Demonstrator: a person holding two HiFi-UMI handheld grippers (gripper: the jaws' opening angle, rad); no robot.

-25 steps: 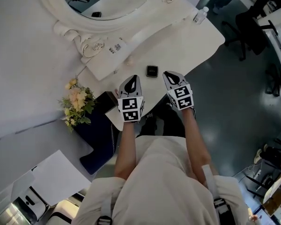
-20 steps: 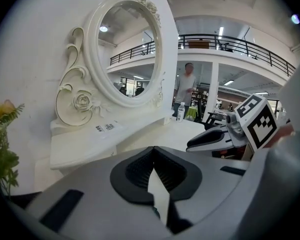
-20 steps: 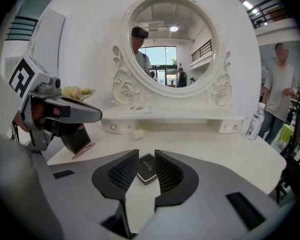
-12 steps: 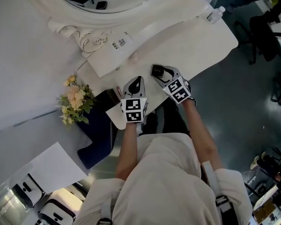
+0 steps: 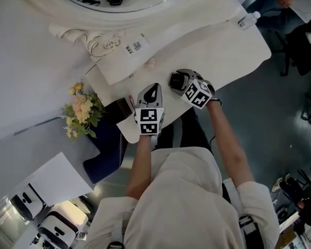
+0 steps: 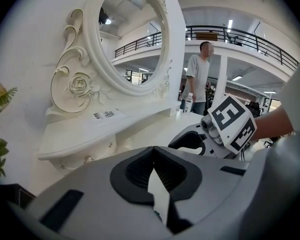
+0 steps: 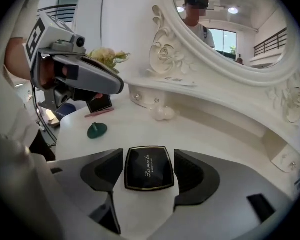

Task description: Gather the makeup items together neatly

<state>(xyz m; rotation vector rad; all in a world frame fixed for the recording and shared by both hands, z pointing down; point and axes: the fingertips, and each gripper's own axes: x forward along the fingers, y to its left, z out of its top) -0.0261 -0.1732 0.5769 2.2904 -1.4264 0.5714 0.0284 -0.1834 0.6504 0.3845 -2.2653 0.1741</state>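
Right gripper, jaws just opened wide, straddles the black compact unpressed; left gripper closed, empty. Gathering looks barely begun; a green item lies apart, frame left.

Compact on table, mirror behind; small cap, perhaps, left of compact

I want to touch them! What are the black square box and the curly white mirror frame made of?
The black square box looks like glossy hard plastic: it shines, with a thin gold-coloured rim and lettering. The curly white mirror frame looks like painted wood or moulded resin, smooth and faintly shiny; which one cannot be told.
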